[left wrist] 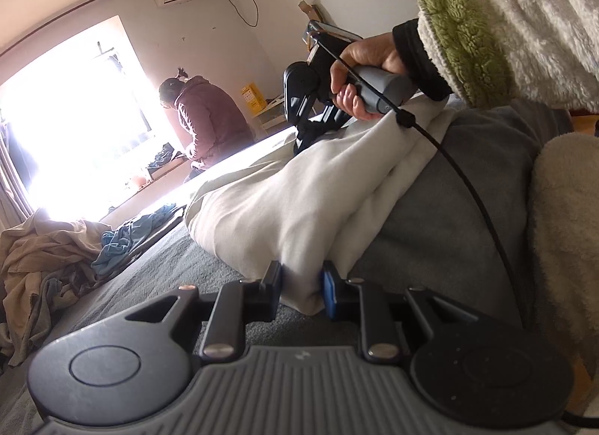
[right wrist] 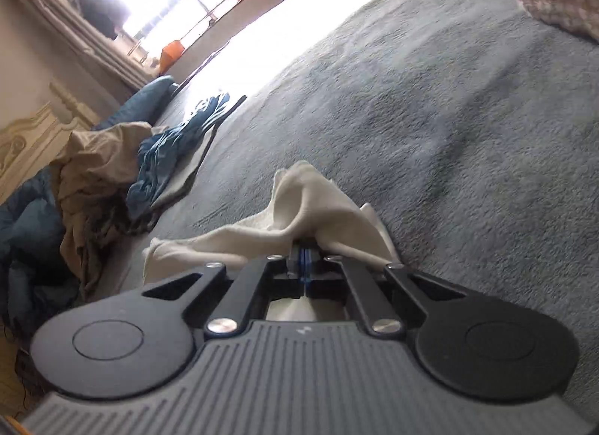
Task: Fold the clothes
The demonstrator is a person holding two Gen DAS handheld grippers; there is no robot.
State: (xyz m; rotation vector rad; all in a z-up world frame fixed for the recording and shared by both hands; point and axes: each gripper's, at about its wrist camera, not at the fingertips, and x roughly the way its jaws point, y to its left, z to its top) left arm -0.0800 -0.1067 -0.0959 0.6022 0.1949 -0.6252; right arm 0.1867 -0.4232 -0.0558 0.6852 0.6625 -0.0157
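Note:
A white garment [left wrist: 284,203] is stretched over the grey bed cover [left wrist: 430,218]. My left gripper [left wrist: 301,285] has its jaws around a bunched corner of it, with a thick fold of cloth between the fingers. My right gripper [right wrist: 304,261] is shut tight on another edge of the white garment [right wrist: 299,206], low over the grey cover [right wrist: 449,116]. In the left wrist view the right gripper's body [left wrist: 318,98] shows held by a hand in a fluffy sleeve at the garment's far end; its fingertips are hidden there.
A heap of beige and blue clothes [left wrist: 56,255] lies at the bed's left; it also shows in the right wrist view [right wrist: 112,173]. A person in a maroon hoodie [left wrist: 209,116] stands by the bright window. A pink checked cloth [right wrist: 561,4] lies far right.

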